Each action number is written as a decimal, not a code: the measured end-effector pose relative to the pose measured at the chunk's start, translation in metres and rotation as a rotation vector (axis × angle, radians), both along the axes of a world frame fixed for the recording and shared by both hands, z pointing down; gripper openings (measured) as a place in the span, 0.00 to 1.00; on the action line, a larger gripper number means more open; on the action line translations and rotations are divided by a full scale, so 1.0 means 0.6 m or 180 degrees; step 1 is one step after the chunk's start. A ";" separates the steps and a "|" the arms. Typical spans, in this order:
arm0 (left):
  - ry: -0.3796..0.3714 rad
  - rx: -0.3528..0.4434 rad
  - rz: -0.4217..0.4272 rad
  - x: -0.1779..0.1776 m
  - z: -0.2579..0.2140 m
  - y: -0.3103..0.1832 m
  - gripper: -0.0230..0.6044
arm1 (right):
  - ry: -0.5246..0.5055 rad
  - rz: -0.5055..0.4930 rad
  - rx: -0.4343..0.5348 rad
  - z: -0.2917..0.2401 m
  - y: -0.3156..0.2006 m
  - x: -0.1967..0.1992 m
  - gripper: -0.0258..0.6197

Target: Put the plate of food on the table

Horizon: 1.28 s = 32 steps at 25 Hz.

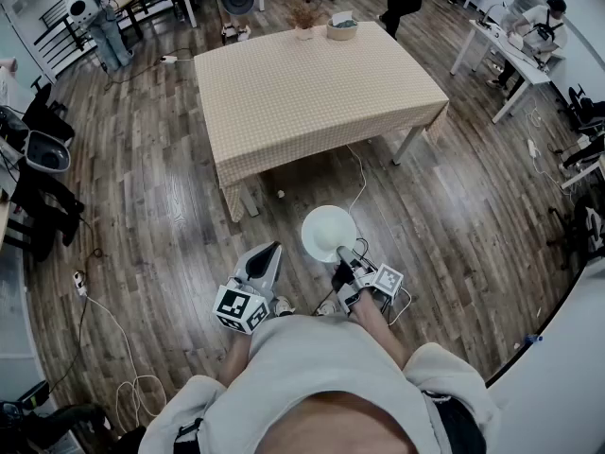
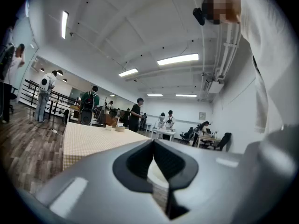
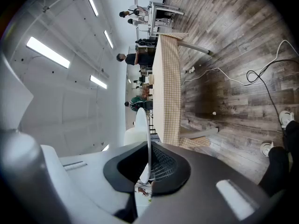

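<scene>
My right gripper [image 1: 342, 270] is shut on the near rim of a round white plate [image 1: 328, 232], held over the wood floor in front of me. In the right gripper view the plate [image 3: 141, 120] shows edge-on, clamped between the dark pads [image 3: 161, 164]. The plate's top looks plain white from the head view. My left gripper [image 1: 267, 253] hangs just left of the plate, shut and holding nothing. The table [image 1: 312, 93] with a checked cloth stands ahead, beyond the plate, and shows as the table [image 2: 88, 136] in the left gripper view.
A small basket [image 1: 341, 28] and a potted plant [image 1: 303, 17] sit at the table's far edge. Cables [image 1: 357, 183] trail across the floor near the table's leg. People sit at desks [image 1: 510, 60] to the far right. Chairs [image 1: 43, 149] stand at the left.
</scene>
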<state>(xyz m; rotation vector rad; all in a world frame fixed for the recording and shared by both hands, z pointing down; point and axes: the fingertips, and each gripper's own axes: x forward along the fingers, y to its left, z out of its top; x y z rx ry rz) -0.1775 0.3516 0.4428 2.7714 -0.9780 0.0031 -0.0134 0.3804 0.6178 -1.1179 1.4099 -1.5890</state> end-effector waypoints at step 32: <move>-0.0081 0.0030 -0.0143 0.113 -0.004 0.006 0.05 | 0.0004 -0.0321 0.0030 0.007 -0.014 0.092 0.07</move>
